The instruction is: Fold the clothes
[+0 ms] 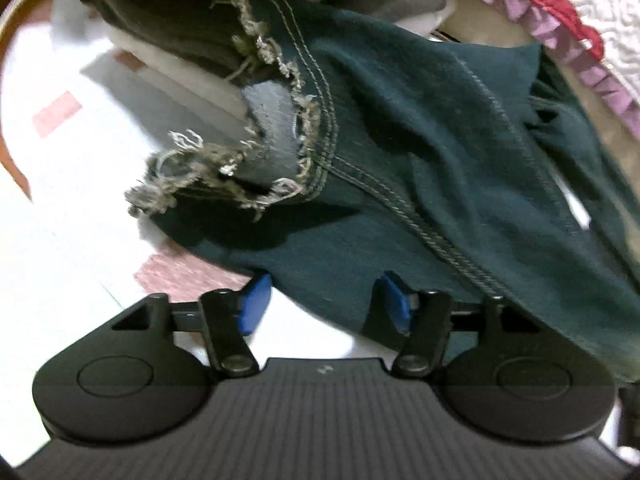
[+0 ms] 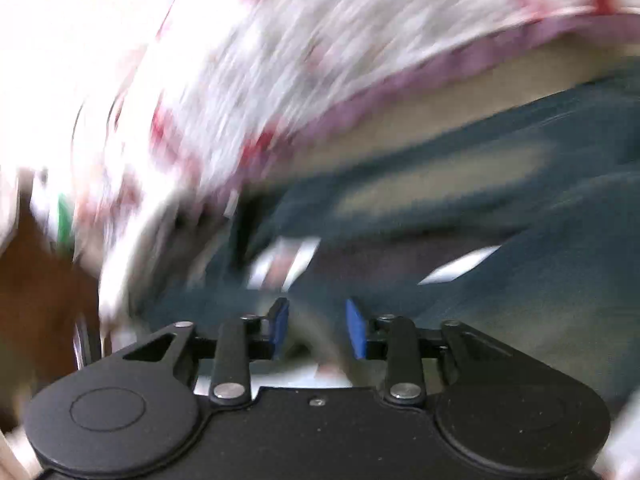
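Left wrist view: dark teal garment (image 1: 420, 152) hangs over white floor (image 1: 60, 260), frayed hem (image 1: 240, 168) beside stitched seam. Soft, light, limp knit; judge seam best grip. Left gripper (image 1: 322, 304) half-open, empty. Right gripper (image 2: 316, 328) half-open, nothing pinched; view blurred.

Left gripper (image 1: 324, 304) angled down, jaws parted, pads bare; right gripper (image 2: 316, 328) half open, blurred

A dark teal garment (image 1: 420, 152) lies crumpled, with pale double-stitched seams and a frayed, torn edge (image 1: 256, 152) showing grey lining. Behind it sits a white textured cloth (image 1: 592, 8) with red trim and a lilac ruffle.
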A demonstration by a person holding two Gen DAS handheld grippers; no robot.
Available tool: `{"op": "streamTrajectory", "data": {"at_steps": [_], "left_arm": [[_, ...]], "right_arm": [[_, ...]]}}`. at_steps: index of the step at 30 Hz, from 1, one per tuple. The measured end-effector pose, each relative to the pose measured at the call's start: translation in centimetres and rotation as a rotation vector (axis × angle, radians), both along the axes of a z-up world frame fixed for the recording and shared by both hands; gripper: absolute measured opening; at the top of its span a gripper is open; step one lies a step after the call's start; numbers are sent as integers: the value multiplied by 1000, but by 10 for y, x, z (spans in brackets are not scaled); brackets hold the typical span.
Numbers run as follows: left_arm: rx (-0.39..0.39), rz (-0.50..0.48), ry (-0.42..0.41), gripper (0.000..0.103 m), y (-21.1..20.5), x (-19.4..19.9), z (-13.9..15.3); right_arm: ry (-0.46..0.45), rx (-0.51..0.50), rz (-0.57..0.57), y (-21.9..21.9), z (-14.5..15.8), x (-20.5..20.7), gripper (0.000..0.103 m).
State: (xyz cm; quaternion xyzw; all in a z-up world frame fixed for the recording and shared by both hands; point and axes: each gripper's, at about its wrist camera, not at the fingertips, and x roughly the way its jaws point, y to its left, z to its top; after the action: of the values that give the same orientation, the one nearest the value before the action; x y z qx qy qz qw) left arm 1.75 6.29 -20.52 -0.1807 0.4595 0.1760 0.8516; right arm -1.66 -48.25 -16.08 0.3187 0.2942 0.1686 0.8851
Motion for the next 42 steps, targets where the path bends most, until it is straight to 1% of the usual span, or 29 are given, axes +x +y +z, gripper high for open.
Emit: {"op": "streamTrajectory", "data": {"at_steps": [1,2,3,4,6,8,9,10,11,12,13,15,17,19,21,22,23,24,26,27,31,32,33,35,36,38,39,41,42], "left_arm": [[2,11,0,52,-1,0,0],[-10,23,2,46,-1,0,1],[-35,35,1,39,0,-1,3],[-78,49,-5,37,3,-4,3],[-163,74,-17,36,7,-8,3],[-233,84,-34,37,6,-13,3],[-257,83,-43,39,4,-15,2],[-262,72,-52,40,0,-17,2],[-268,59,-61,40,-3,-18,2],[-278,43,-65,42,-5,-17,2],[-300,24,-67,42,-7,-15,1],[-381,-20,-72,42,-11,-10,-3],[-463,-43,-86,44,-13,-5,-7],[-501,-46,-102,52,-16,1,-9],[-495,-96,-106,52,-21,7,-10],[-485,-133,-105,47,-23,11,-10],[-475,-171,-104,20,-25,15,-10],[-442,-211,-101,10,-29,19,-9],[-306,-292,-87,7,-42,31,-2],[-270,-312,-92,7,-47,37,2],[-145,-369,-75,7,-63,55,13],[-121,-378,-66,7,-66,59,14],[-98,-383,-55,7,-68,62,13],[-74,-377,-22,7,-69,58,5],[-64,-373,-4,7,-69,53,1],[-46,-375,-6,7,-69,44,-2],[-43,-374,-12,7,-68,41,-2],[-56,-356,-9,7,-66,40,-2],[-62,-347,-8,7,-65,40,-2]], "right_arm": [[26,18,-107,-25,2,-15,47],[52,35,-215,-51,4,-31,48],[79,52,-323,-77,6,-47,48],[105,70,-431,-102,8,-62,48],[189,115,-633,-148,-1,-92,48],[250,142,-840,-186,-9,-117,56],[268,150,-938,-202,-13,-127,60],[289,142,-995,-212,-18,-131,65],[310,134,-1050,-222,-22,-134,65],[325,139,-1070,-231,-30,-134,65],[336,180,-1073,-236,-38,-132,65],[356,265,-1077,-246,-53,-129,65],[352,312,-1037,-245,-62,-117,65],[352,285,-970,-251,-65,-98,66],[358,246,-887,-253,-71,-78,66],[376,183,-790,-250,-72,-64,44],[392,119,-691,-247,-74,-50,17],[395,13,-669,-242,-71,-40,17],[336,-176,-666,-223,-57,-27,11],[310,-296,-671,-212,-48,-23,11],[131,-1150,-571,-112,-17,12,9],[142,-1201,-565,-101,-14,23,11],[195,-1143,-543,-100,-9,36,11],[212,-859,-519,-115,-2,50,17],[180,-663,-496,-130,-4,53,19],[142,-448,-453,-150,-19,61,22],[118,-407,-431,-157,-26,64,24],[92,-278,-375,-173,-39,68,34],[85,-164,-355,-184,-46,66,37]]}}
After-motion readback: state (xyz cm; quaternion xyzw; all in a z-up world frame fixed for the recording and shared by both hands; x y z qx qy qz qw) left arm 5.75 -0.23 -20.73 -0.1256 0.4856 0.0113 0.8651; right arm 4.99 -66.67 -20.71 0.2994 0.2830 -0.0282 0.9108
